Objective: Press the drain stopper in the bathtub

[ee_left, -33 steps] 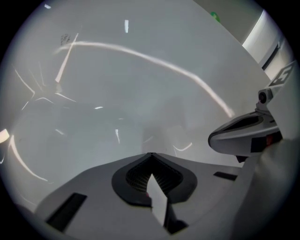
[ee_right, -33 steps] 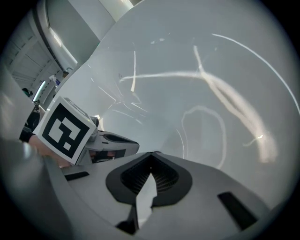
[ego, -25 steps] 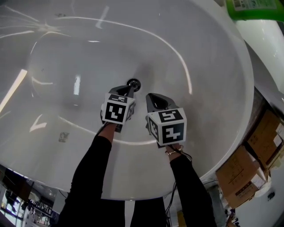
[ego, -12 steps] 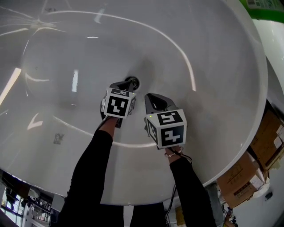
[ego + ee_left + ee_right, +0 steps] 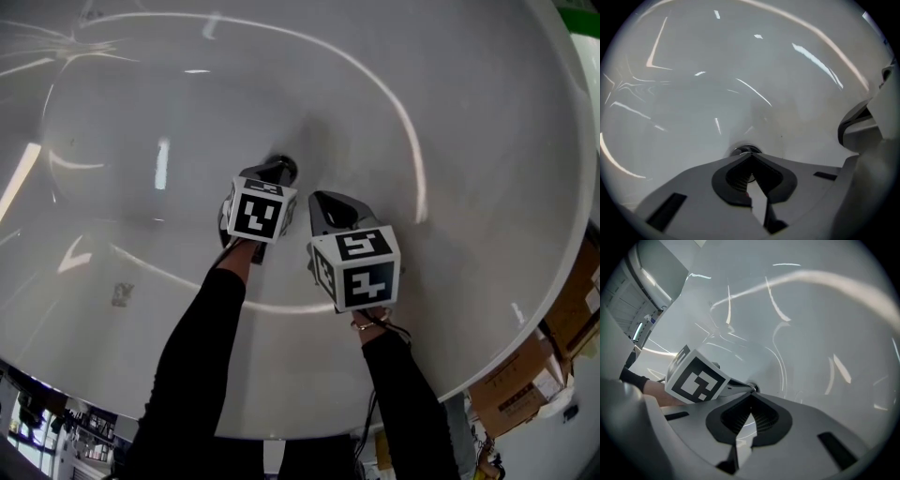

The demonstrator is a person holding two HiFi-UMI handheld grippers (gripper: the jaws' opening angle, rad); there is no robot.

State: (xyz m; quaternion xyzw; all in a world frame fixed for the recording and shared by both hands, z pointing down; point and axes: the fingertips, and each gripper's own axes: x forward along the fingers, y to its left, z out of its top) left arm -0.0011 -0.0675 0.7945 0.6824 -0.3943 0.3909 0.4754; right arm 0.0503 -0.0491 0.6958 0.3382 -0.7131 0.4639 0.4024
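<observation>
Stopper (image 5: pixel 289 168) half-hidden behind left hand-held gripper (image 5: pixel 750 157)

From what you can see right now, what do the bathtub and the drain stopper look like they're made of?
The bathtub looks like glossy white acrylic or enamel. Long, sharp streaks of light run across its smooth curve, but the look alone does not settle which. The drain stopper seems to be polished metal, probably chrome-plated: its round rim shows dark and mirror-shiny against the white.
</observation>
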